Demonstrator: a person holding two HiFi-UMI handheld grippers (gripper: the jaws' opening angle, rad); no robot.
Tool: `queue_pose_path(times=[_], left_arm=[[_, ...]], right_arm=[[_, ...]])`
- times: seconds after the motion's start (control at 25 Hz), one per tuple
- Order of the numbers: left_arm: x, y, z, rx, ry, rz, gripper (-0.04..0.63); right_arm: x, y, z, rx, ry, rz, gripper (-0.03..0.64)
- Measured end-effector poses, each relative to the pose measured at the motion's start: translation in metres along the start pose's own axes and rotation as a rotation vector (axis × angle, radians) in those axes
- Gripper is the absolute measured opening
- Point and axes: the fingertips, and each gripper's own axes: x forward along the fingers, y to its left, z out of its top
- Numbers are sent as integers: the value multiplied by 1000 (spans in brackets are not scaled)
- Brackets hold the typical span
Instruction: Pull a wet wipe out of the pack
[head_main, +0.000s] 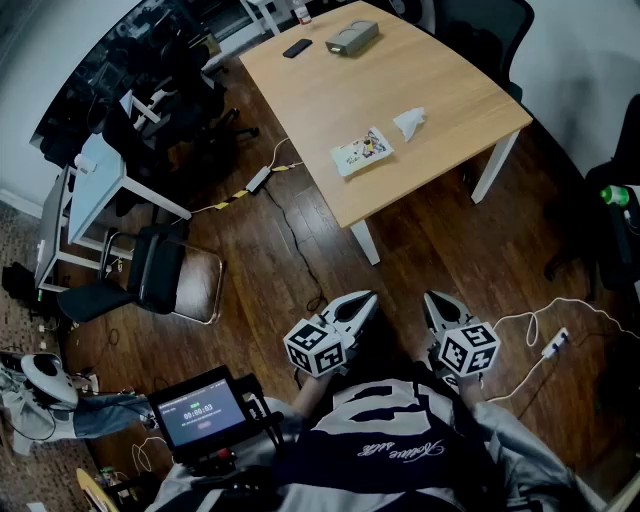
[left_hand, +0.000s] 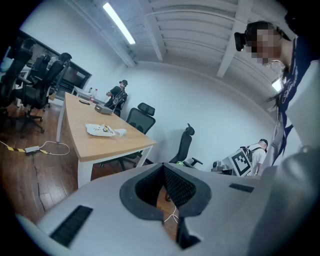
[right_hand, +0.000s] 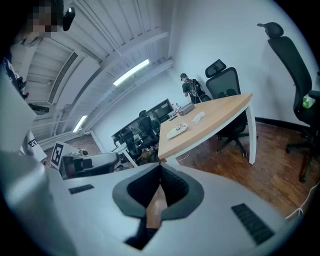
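Observation:
The wet wipe pack (head_main: 361, 152) lies flat on the wooden table (head_main: 440, 70), near its front edge, with a crumpled white wipe (head_main: 409, 122) a little to its right. Both also show far off: the pack (left_hand: 102, 129) in the left gripper view, and the pack (right_hand: 177, 131) and the wipe (right_hand: 199, 118) in the right gripper view. My left gripper (head_main: 368, 298) and right gripper (head_main: 430, 298) are held close to the person's body, over the floor and well short of the table. The left gripper (left_hand: 163, 167) and the right gripper (right_hand: 160, 167) have their jaws shut, with nothing between them.
A grey box (head_main: 352, 38) and a black phone (head_main: 297, 47) lie at the table's far end. Office chairs (head_main: 160, 270) and desks stand at left, and a cable (head_main: 255, 185) runs across the wooden floor. A small screen (head_main: 200, 410) sits at lower left. A green bottle (head_main: 618, 195) is at right.

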Motion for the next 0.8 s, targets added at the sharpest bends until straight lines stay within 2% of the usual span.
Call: queue_pose_path(times=[0.24,0.44,0.64,0.8], left_arm=[[6,79,66,4,-44,13,3],[10,153,111,-22,-73,26,2],[24,201,137,-28,-56,0,3],[33,216,139,-44,-31,-26,3]], right_arm=[[74,7,47,-11,-12,-5,-3],[144,14,91,-4,-46,-8,-3],[181,7,119,8,-81,-59,-3],[189,1,124,15,-81,-104,-3]])
